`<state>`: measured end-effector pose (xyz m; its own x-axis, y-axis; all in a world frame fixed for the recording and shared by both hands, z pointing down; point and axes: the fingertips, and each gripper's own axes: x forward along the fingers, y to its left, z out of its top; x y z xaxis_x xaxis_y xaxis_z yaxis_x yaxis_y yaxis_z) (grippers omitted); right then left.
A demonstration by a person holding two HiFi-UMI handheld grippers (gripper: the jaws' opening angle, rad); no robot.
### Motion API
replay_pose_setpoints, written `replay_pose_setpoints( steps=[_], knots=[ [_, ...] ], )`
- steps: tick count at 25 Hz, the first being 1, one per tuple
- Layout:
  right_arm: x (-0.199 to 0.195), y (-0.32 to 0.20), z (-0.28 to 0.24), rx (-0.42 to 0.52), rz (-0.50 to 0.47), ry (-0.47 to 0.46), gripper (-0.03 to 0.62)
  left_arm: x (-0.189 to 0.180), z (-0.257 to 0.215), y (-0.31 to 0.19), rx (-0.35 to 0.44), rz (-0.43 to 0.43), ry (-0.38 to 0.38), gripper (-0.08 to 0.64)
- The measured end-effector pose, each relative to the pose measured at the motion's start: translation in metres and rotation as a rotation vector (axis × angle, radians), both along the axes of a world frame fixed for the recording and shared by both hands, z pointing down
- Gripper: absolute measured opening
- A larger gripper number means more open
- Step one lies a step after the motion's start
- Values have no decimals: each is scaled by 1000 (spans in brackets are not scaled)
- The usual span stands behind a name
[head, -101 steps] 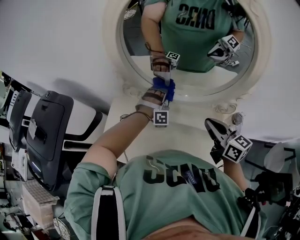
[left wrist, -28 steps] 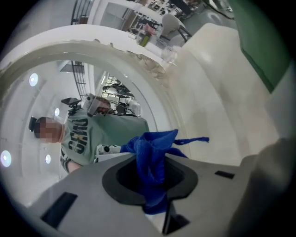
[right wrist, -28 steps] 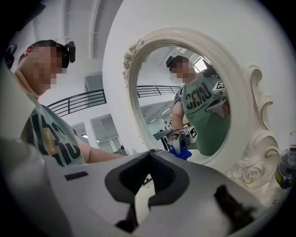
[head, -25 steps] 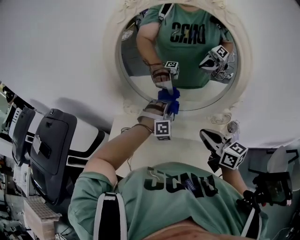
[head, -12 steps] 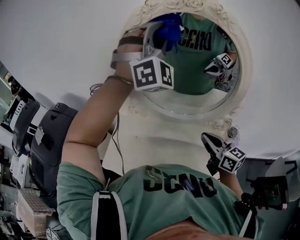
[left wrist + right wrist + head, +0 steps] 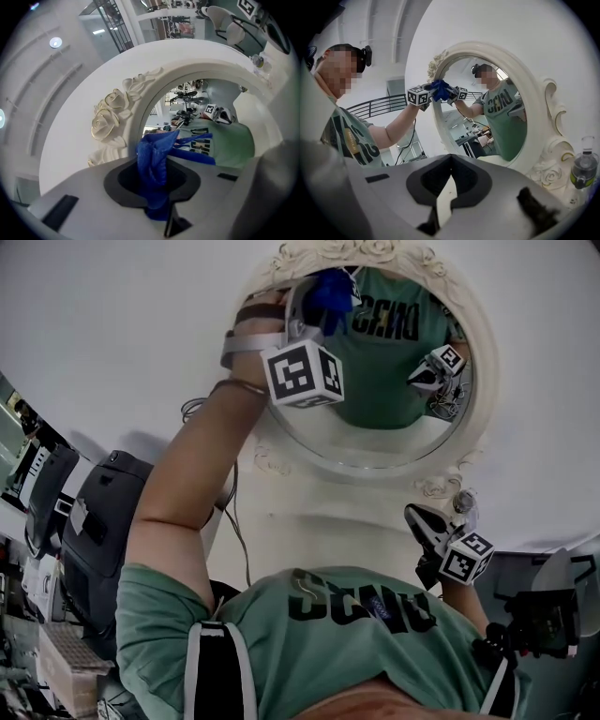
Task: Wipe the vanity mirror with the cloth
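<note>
Left gripper (image 6: 309,315) has risen from the lower rim of the vanity mirror (image 6: 394,390) to its top, upper centre of frame, jaws pinching the blue cloth (image 6: 330,289) at the glass. The rest of the glass lies below it; right gripper (image 6: 424,521), jaws pressed together on nothing, sits lower right, farther off

My left arm (image 6: 178,493) reaches up and forward, elbow bent. My left gripper (image 6: 314,315) has its fingers (image 6: 108,206) clamped on the blue cloth (image 6: 330,292). My right gripper (image 6: 427,519) hangs low by my side, fingers nearly together, holding nothing.
</note>
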<state>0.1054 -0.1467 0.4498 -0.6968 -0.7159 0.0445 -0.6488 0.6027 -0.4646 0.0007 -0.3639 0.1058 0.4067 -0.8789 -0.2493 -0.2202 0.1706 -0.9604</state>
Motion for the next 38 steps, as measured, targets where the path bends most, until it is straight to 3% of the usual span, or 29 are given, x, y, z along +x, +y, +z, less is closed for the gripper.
replay_pose_setpoints(
  steps=[4,7,11,17,21,25,31,35,36,38],
  knots=[
    [-3,4,4,-13,-7,3,8,2,9,5,-9,16,34,81],
    [-9,3,5,-18,-20,6,8,12,46,10,0,23,-20,80],
    [-12,5,8,-38,-28,18,8,26,152,18,-41,38,-158,78],
    [-11,4,10,-56,-22,31,8,41,356,31,-173,98,-455,84],
    [-9,5,13,-67,-15,32,8,35,453,34,-276,100,-582,86],
    [-7,6,17,-76,-11,29,8,28,496,35,-359,83,-542,80],
    [-9,4,13,-76,-14,25,8,32,493,42,-440,73,-518,80],
    [-19,3,4,-50,-40,29,8,27,502,47,-593,60,-522,81],
    [-19,4,3,-47,-40,29,8,27,499,51,-632,59,-513,84],
    [-15,5,4,-42,-33,28,8,31,467,57,-631,78,-442,86]
  ],
)
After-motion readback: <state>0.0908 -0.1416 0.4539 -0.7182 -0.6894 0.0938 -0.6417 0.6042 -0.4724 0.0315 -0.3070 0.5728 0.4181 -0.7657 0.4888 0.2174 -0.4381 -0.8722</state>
